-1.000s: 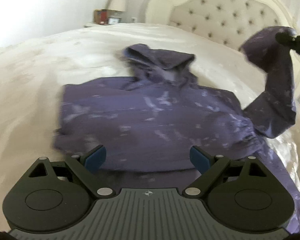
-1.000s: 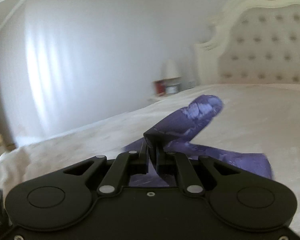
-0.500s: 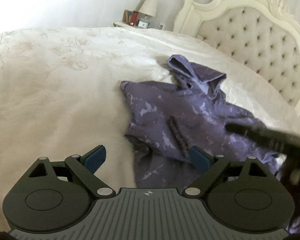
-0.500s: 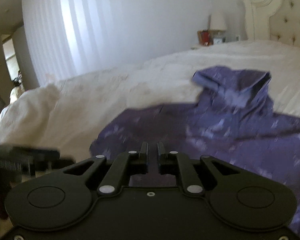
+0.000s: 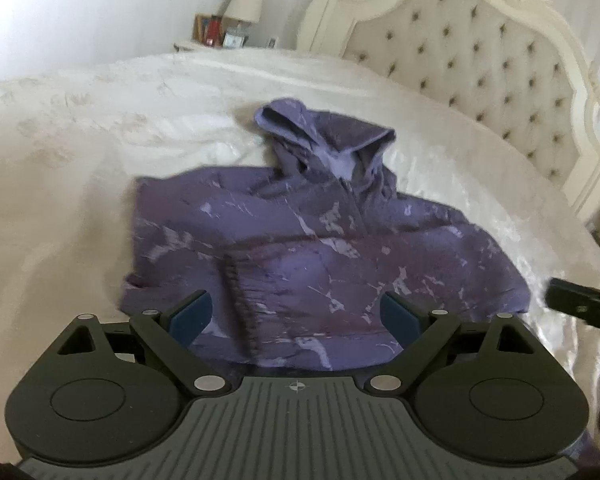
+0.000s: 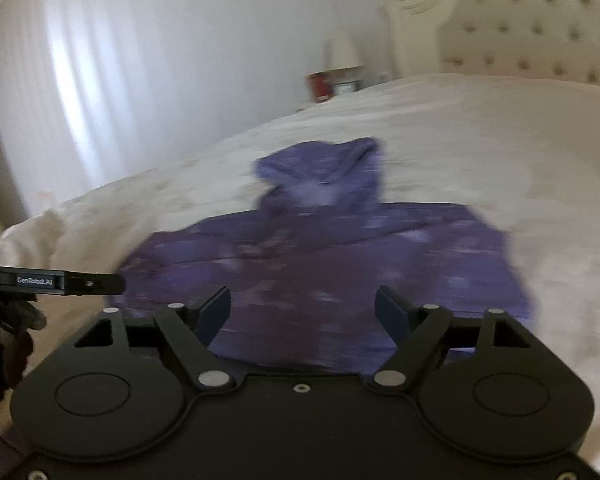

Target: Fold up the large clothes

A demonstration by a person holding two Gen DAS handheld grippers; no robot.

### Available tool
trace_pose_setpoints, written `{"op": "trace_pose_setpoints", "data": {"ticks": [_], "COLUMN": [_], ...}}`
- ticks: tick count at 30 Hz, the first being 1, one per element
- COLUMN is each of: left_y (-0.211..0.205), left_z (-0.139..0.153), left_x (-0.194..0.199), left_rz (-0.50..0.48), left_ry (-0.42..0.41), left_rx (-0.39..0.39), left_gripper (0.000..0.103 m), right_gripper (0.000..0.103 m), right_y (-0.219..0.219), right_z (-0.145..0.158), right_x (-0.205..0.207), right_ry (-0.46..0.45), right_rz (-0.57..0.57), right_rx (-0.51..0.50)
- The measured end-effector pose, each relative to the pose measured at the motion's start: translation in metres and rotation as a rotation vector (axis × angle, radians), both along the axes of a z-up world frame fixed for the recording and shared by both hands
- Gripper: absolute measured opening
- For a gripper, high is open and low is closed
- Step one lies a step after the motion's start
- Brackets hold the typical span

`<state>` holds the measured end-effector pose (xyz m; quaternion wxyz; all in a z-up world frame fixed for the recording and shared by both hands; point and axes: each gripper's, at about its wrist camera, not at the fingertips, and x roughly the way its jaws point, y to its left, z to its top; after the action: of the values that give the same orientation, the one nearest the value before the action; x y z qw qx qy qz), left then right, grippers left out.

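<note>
A purple marbled hoodie (image 5: 320, 248) lies on the cream bed (image 5: 80, 184), hood toward the headboard, both sleeves folded across its body. A ribbed cuff (image 5: 240, 304) rests on the chest near the hem. My left gripper (image 5: 296, 316) hovers open over the hem with nothing between its blue pads. In the right wrist view the hoodie (image 6: 324, 264) is blurred; my right gripper (image 6: 302, 312) is above its lower part, jaws opening wide and empty. The right gripper's tip (image 5: 580, 302) shows at the left view's right edge, the left gripper's finger (image 6: 60, 282) at the right view's left edge.
A tufted cream headboard (image 5: 480, 64) rises behind the bed. A nightstand with a lamp (image 5: 244, 4) and small items stands at the back by a white curtain (image 6: 100, 80). Bare bedspread surrounds the hoodie on all sides.
The right gripper carried the lifted sleeve down across the hoodie's body, let it go and opened. The sleeve now lies folded on the chest. The left gripper stayed open.
</note>
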<state>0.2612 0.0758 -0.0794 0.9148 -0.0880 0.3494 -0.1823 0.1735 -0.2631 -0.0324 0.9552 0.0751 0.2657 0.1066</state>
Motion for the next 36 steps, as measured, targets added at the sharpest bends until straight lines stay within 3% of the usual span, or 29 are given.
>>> {"op": "trace_pose_setpoints", "data": {"ticks": [3, 7, 9, 10, 11, 12, 13, 16, 19, 26, 31, 36], "left_y": [-0.007, -0.009, -0.012, -0.013, -0.015, -0.015, -0.015, -0.009, -0.005, 0.014, 0.02, 0.025], "left_z": [-0.011, -0.024, -0.027, -0.027, -0.028, -0.028, -0.028, -0.02, 0.002, 0.024, 0.005, -0.019], "left_x": [0.01, 0.022, 0.027, 0.027, 0.028, 0.028, 0.029, 0.027, 0.022, 0.024, 0.034, 0.037], "left_rz": [0.033, 0.051, 0.033, 0.041, 0.055, 0.067, 0.075, 0.095, 0.105, 0.155, 0.202, 0.2], "left_ry": [0.055, 0.126, 0.146, 0.148, 0.146, 0.142, 0.136, 0.107, 0.015, -0.04, 0.017, 0.068], "left_rx": [0.018, 0.024, 0.03, 0.044, 0.063, 0.079, 0.081, 0.048, 0.072, 0.071, 0.089, 0.056], "left_gripper": [0.091, 0.087, 0.066, 0.061, 0.045, 0.022, 0.018, 0.014, 0.013, 0.012, 0.012, 0.012], "right_gripper": [0.09, 0.091, 0.091, 0.091, 0.091, 0.091, 0.091, 0.091, 0.091, 0.093, 0.096, 0.096], "right_y": [-0.033, -0.073, -0.089, -0.096, -0.102, -0.108, -0.112, -0.125, -0.13, -0.111, -0.103, -0.115], "right_z": [-0.007, -0.025, -0.038, -0.045, -0.052, -0.058, -0.064, -0.075, -0.076, -0.074, -0.073, -0.063], "right_x": [-0.005, -0.003, -0.002, -0.001, -0.001, -0.002, -0.002, 0.003, 0.005, 0.01, 0.01, 0.015], "right_ry": [-0.009, -0.03, -0.029, -0.024, -0.016, -0.006, 0.01, 0.085, 0.098, 0.116, 0.109, 0.084], "right_rz": [-0.081, -0.222, -0.292, -0.323, -0.348, -0.367, -0.386, -0.449, -0.462, -0.403, -0.387, -0.417], "right_rx": [0.003, 0.059, 0.076, 0.086, 0.095, 0.107, 0.121, 0.173, 0.195, 0.081, 0.03, 0.1]}}
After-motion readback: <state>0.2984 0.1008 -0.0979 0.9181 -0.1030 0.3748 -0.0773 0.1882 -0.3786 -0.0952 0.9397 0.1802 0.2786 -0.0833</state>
